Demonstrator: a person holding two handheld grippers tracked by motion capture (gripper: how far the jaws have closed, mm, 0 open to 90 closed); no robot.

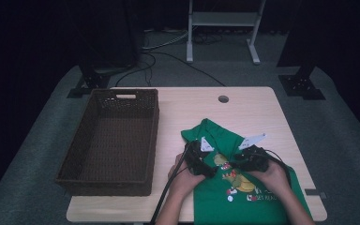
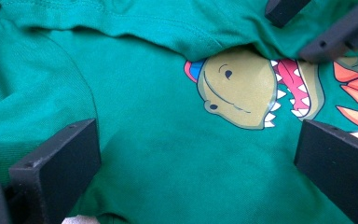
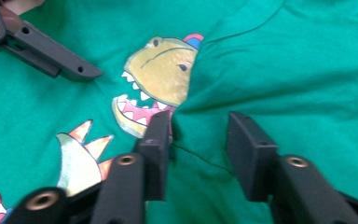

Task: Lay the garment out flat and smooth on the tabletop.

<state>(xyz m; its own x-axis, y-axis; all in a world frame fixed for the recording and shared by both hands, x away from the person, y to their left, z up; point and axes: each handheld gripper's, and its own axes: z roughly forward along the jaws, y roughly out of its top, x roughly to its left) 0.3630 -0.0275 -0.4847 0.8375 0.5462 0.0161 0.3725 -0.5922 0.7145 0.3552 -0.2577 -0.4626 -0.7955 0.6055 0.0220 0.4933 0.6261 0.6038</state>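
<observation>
A green T-shirt with a dinosaur print lies on the near right part of the table; its upper part is folded down over the print. My left gripper hovers low over the shirt with its jaws wide apart and only flat cloth between them. My right gripper sits at the fold's edge beside the dinosaur's mouth. Its jaws stand partly apart with a ridge of green cloth between them, and the left pad touches the fold. In the high view both grippers, left and right, are side by side on the shirt.
A dark brown wicker basket with nothing in it takes up the left half of the light wooden table. A round cable hole lies near the far edge. Cables trail from both grippers toward the near edge.
</observation>
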